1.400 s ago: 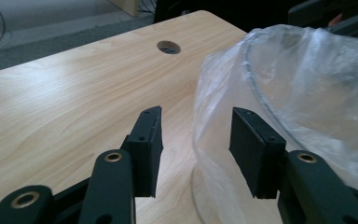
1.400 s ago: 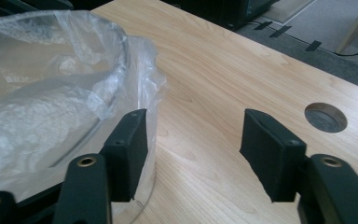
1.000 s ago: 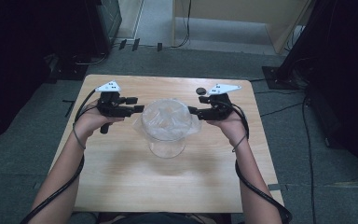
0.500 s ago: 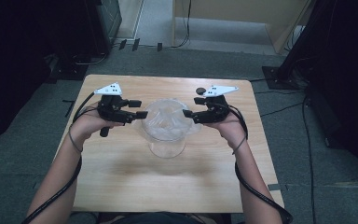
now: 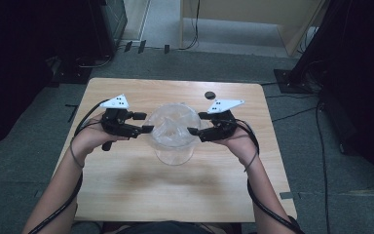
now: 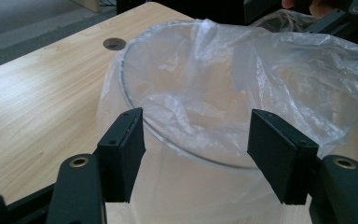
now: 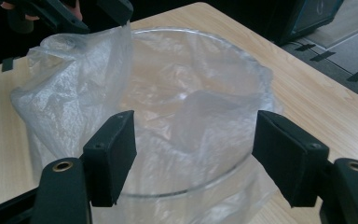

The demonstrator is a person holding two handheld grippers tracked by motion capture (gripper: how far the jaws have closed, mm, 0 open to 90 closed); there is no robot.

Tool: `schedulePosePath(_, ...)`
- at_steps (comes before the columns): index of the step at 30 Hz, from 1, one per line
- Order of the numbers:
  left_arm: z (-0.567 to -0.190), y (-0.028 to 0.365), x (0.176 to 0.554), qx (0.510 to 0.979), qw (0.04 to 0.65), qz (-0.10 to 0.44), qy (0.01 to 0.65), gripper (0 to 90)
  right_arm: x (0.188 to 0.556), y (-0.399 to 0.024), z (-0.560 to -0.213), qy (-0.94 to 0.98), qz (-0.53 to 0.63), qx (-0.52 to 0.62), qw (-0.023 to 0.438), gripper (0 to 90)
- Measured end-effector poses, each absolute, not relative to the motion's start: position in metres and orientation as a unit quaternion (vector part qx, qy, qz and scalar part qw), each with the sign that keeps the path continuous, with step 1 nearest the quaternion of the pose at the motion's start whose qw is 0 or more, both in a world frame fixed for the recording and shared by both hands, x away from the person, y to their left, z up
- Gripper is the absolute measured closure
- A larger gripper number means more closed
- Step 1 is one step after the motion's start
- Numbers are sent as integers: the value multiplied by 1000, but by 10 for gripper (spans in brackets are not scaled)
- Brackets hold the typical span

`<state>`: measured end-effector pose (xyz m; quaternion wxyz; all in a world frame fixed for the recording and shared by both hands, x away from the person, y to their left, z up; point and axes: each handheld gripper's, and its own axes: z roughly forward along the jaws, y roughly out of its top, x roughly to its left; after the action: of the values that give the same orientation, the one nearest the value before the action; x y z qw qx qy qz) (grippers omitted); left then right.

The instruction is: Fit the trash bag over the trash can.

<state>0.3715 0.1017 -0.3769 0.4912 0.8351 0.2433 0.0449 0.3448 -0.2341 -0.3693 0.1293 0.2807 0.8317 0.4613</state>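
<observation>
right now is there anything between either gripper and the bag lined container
Nothing visible. The left gripper and right gripper sit at opposite sides of the clear container, jaws open, facing its rim directly. The plastic bag is folded over that rim. The table around it is bare wood.

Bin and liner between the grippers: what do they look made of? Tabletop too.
Bin: seems clear hard plastic, possibly glass; see-through wall, smooth round rim.
Liner: thin translucent plastic film; crinkled, glossy, draped over the rim and down the outside.
Tabletop: light wood-grain surface, matte, likely laminate; real wood can't be ruled out.
</observation>
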Motion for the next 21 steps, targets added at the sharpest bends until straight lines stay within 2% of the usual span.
schedulePosePath(17, -390, 104, 349, 841, 483, 51, 239, 331, 324, -236, -381, 831, 455, 295, 121, 275)
schedulePosePath(21, -394, 105, 345, 841, 486, 54, 230, 331, 320, -238, -378, 837, 442, 292, 134, 275)
